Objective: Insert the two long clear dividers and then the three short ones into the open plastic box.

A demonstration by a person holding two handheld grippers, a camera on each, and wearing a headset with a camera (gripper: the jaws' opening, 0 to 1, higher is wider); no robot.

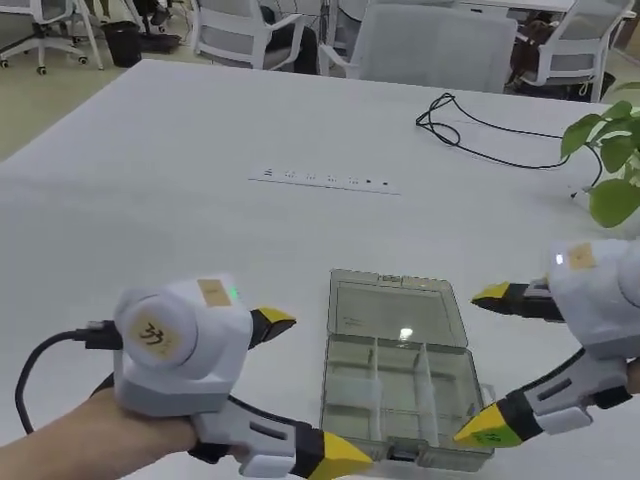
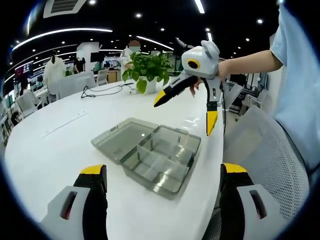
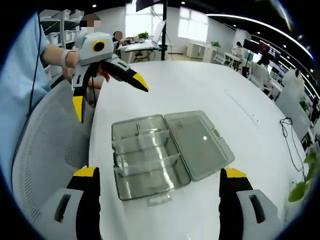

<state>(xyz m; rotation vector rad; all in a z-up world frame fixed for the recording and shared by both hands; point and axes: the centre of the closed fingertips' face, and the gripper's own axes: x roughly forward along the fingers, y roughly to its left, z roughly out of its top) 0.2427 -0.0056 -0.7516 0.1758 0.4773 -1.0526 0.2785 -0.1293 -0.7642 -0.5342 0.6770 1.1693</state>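
One clear plastic box sits on the white counter near the person's edge, between the two grippers. Its longer side runs left to right across the head view. Its one lid is thrown open away from the person and lies flat on the counter. Clear dividers stand upright inside the base and split it into several compartments; their exact number is too faint to count. The left gripper, held in a hand at the lower left, has two yellow-tipped fingers spread wide and holding nothing. It carries one round yellow sticker with writing that looks like "33", and one small tan square sticker. The right gripper, just right of the box, also has its two fingers spread wide and empty, and bears one tan square sticker. Farther back are a row of sockets set in the counter, one black cable and one leafy plant.
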